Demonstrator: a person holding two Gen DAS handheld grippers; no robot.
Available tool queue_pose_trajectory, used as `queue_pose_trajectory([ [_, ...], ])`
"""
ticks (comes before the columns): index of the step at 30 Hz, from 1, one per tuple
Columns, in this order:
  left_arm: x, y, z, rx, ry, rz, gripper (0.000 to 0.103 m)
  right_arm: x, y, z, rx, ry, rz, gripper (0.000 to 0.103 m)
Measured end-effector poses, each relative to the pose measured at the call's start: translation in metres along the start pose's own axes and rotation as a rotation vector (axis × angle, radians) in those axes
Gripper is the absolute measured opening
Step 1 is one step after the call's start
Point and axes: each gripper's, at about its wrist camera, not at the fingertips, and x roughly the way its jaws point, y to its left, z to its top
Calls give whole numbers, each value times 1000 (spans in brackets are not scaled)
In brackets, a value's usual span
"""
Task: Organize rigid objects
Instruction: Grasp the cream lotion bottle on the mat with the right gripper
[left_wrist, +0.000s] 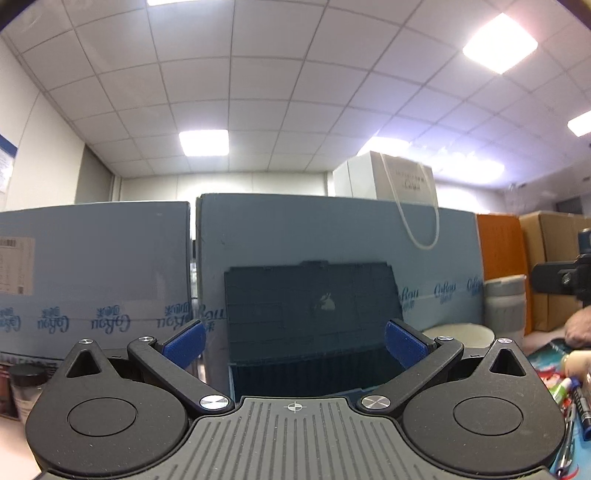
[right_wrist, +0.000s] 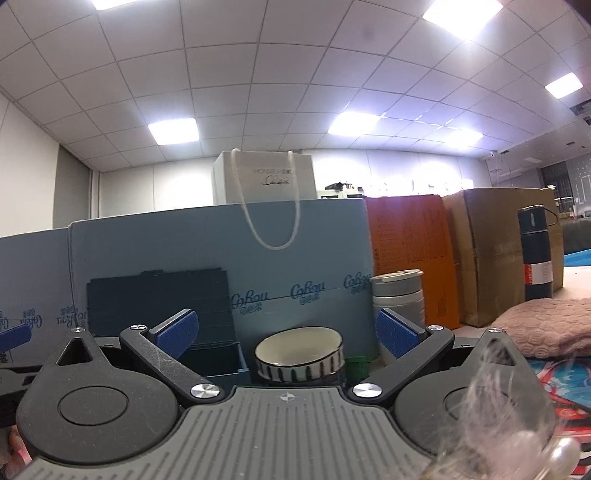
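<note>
My left gripper (left_wrist: 294, 339) is open and empty, facing a dark blue storage box (left_wrist: 314, 332) whose lid stands open against a blue carton. Several pens and markers (left_wrist: 576, 398) lie on a colourful mat at the right edge. My right gripper (right_wrist: 286, 328) is open and empty, facing a white bowl with dark stripes (right_wrist: 299, 358). A small green item (right_wrist: 357, 367) sits just right of the bowl. A grey and white lidded cup (right_wrist: 399, 299) stands behind it. The dark box also shows in the right wrist view (right_wrist: 162, 310), to the left.
Blue cartons (right_wrist: 221, 243) form a wall behind everything, with a white paper bag (right_wrist: 266, 177) on top. An orange box (right_wrist: 406, 251) and a brown carton (right_wrist: 495, 251) stand to the right. A dark flask (right_wrist: 535, 254) and a pink cloth (right_wrist: 546, 321) are at far right. A dark-lidded jar (left_wrist: 26, 384) stands at left.
</note>
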Motion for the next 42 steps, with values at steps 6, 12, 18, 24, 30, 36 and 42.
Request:
queue_pose_trajectory([
  [6, -6, -12, 11, -35, 32, -18, 103, -10, -21, 9, -3, -7, -51, 103],
  [12, -5, -28, 20, -30, 53, -83, 103, -9, -51, 22, -10, 31, -89, 103],
  [18, 14, -43, 35, -59, 197, -235, 103, 29, -98, 34, 59, 283, -72, 103],
  [24, 47, -57, 39, -103, 492, -442, 103, 80, -137, 15, 197, 553, -110, 101],
  [30, 57, -41, 39, -229, 574, -523, 103, 123, -144, -10, 190, 702, -174, 84],
  [36, 59, -5, 49, -304, 496, -437, 103, 143, -156, -26, 235, 726, -257, 47],
  [42, 73, 44, 51, -418, 490, -322, 103, 140, -162, -25, 268, 717, -268, 36],
])
